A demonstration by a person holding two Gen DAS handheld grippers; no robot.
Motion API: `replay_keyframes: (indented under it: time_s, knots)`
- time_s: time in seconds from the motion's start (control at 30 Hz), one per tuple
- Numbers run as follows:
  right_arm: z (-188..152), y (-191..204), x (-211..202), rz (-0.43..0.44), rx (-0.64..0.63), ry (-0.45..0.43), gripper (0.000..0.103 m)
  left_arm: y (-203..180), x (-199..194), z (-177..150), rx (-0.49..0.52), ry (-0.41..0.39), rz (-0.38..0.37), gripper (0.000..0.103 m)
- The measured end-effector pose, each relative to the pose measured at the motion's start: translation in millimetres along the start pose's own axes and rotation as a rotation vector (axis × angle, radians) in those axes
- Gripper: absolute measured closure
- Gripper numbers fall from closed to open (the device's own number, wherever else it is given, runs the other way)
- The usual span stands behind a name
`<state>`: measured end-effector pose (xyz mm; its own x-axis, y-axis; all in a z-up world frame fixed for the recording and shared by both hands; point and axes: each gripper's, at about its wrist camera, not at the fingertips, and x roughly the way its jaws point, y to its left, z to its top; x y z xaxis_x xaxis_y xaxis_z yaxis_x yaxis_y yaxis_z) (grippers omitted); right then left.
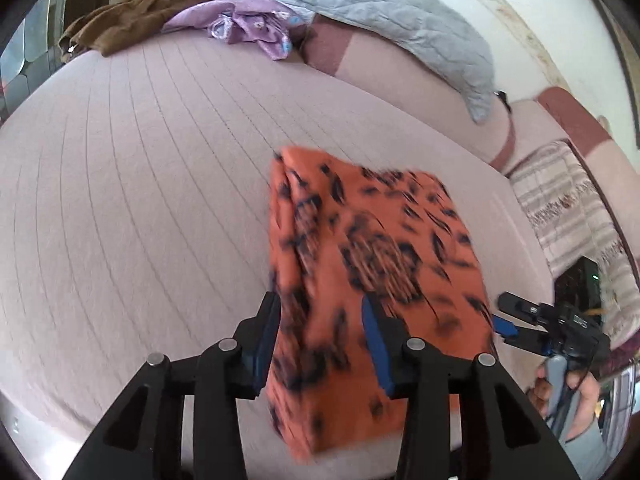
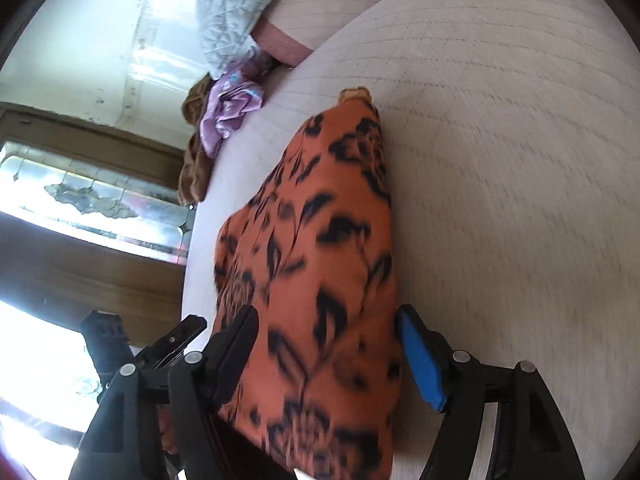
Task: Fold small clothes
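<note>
The orange black-patterned folded cloth (image 1: 372, 264) lies on the pale quilted bed (image 1: 132, 184). Left gripper (image 1: 320, 320) jaws are spread, pads clear of it. Right gripper (image 2: 332, 332) gapes wider around it. Motion blur hides whether anything touches, honestly.

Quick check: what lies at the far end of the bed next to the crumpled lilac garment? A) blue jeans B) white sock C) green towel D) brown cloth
D: a rumpled brown cloth lies bunched against the crumpled lilac patterned garment at the far edge of the pale quilted bed.
</note>
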<state>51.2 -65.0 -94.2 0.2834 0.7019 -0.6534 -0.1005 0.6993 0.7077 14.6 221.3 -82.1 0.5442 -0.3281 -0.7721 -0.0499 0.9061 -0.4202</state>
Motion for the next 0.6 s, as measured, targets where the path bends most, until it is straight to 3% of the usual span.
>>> replay_keyframes:
  time_s: [0.03, 0.1, 0.17, 0.23, 0.3, 0.33, 0.37, 0.4, 0.47, 0.57, 0.6]
  knots:
    - [-10, -1, -1, 0.003, 0.0, 0.008, 0.027, 1, 5, -9, -0.007, 0.018, 0.013, 0.063]
    - [-23, 1, 8, -0.002, -0.007, 0.032, 0.027, 7, 28, -15, -0.042, 0.075, 0.044, 0.079]
    - [-31, 6, 20, -0.055, -0.079, 0.082, 0.044, 20, 28, -17, -0.124, 0.056, 0.002, 0.081]
    - [-32, 13, 18, -0.105, -0.107, 0.071, 0.047, 20, 17, -15, -0.141, 0.033, 0.006, 0.086]
    - [-33, 18, 8, -0.112, -0.121, 0.047, 0.047, 20, 14, -20, -0.132, 0.022, 0.019, 0.083]
    - [-34, 17, 5, -0.117, -0.125, 0.037, 0.043, 22, 19, -23, -0.134, 0.043, 0.027, 0.072]
    - [-36, 12, 6, -0.113, -0.11, 0.036, 0.033, 25, 20, -25, -0.133, 0.056, 0.044, 0.067]
    - [-39, 4, 11, -0.113, -0.077, 0.05, 0.031, 27, 17, -26, -0.147, 0.057, 0.057, 0.064]
    - [-43, -1, 13, -0.072, -0.029, 0.029, 0.031, 26, 5, -24, -0.171, 0.05, 0.047, 0.065]
    - [-47, 6, -3, -0.065, -0.046, 0.014, 0.031, 12, -10, -22, -0.117, 0.026, 0.098, 0.063]
    - [-47, 12, -9, -0.063, -0.072, -0.005, 0.031, 8, -13, -21, -0.094, 0.023, 0.125, 0.058]
